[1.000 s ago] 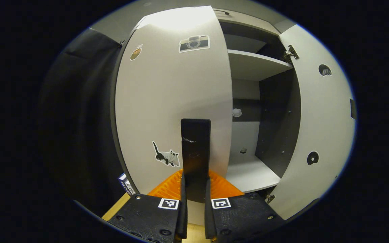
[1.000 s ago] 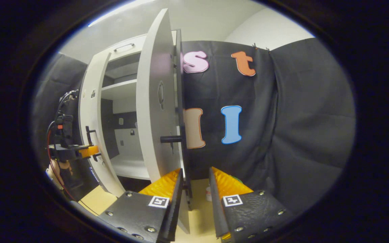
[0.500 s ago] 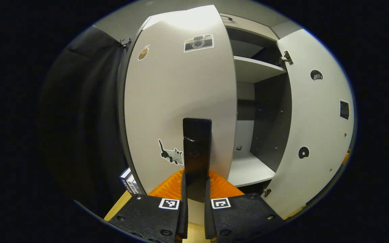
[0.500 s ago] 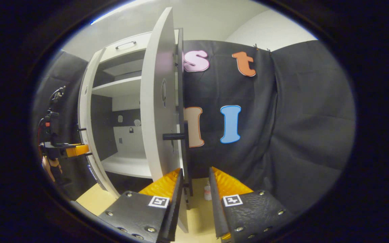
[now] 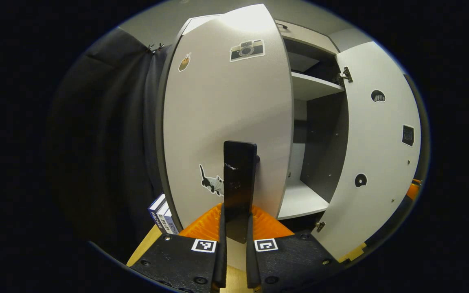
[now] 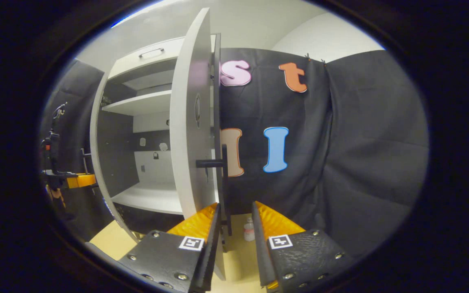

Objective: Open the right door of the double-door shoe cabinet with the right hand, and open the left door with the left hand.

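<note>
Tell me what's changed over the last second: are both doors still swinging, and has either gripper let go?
The left door has swung further open, carried by the left gripper, which remains shut on its handle. In the right gripper view more of the cabinet interior shows. The right door barely moved; the right gripper stays around its handle, though I can't tell if both fingers press it. Nothing was released.
</note>
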Motion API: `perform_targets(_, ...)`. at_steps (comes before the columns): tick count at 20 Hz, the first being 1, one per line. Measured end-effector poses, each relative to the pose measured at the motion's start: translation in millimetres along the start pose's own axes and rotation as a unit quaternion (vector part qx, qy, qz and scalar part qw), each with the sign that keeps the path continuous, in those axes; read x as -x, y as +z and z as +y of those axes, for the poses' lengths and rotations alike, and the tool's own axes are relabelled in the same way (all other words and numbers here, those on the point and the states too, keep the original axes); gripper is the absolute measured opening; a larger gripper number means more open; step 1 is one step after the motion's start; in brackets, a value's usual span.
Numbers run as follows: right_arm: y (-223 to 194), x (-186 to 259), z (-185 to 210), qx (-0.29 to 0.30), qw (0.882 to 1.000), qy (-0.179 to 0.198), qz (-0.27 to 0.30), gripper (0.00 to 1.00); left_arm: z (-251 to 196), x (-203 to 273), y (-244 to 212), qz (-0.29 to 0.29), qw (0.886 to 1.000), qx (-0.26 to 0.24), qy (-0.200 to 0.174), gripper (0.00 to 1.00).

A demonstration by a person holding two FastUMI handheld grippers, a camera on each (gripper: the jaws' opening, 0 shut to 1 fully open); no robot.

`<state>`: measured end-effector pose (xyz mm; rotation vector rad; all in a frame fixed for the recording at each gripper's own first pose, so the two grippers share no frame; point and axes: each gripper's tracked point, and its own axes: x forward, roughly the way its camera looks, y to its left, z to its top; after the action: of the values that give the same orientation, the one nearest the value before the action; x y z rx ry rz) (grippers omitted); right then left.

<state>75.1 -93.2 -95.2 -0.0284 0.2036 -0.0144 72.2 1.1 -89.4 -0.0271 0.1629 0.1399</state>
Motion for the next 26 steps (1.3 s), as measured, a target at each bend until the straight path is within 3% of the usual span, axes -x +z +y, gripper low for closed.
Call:
perform_targets(9, -7.6, 3.2, -0.1, 0.002, 1.000, 0.003, 0.003, 0.43, 16.2, 9.9, -2.2, 0.006, 0.999, 0.000, 0.037, 0.20)
perform_targets(14, -10.6, 2.6, -0.9, 0.000, 1.000, 0.006, 0.005, 0.43, 33.8, 13.6, -1.0, 0.007, 0.997, -0.023, 0.069, 0.14)
perform_targets(17, -11.3, 3.9, -1.8, -0.002, 1.000, 0.008, 0.007, 0.43, 35.0, 15.6, -2.0, 0.008, 0.996, -0.012, 0.083, 0.11)
perform_targets(22, -15.0, 6.8, -4.3, 0.001, 1.000, 0.010, 0.011, 0.43, 64.0, 25.4, -2.4, 0.009, 0.989, -0.023, 0.148, 0.02)
perform_targets(26, -16.1, 7.3, -7.5, -0.001, 1.000, 0.007, 0.012, 0.43, 60.3, 24.0, -3.0, 0.002, 0.991, 0.001, 0.136, 0.00)
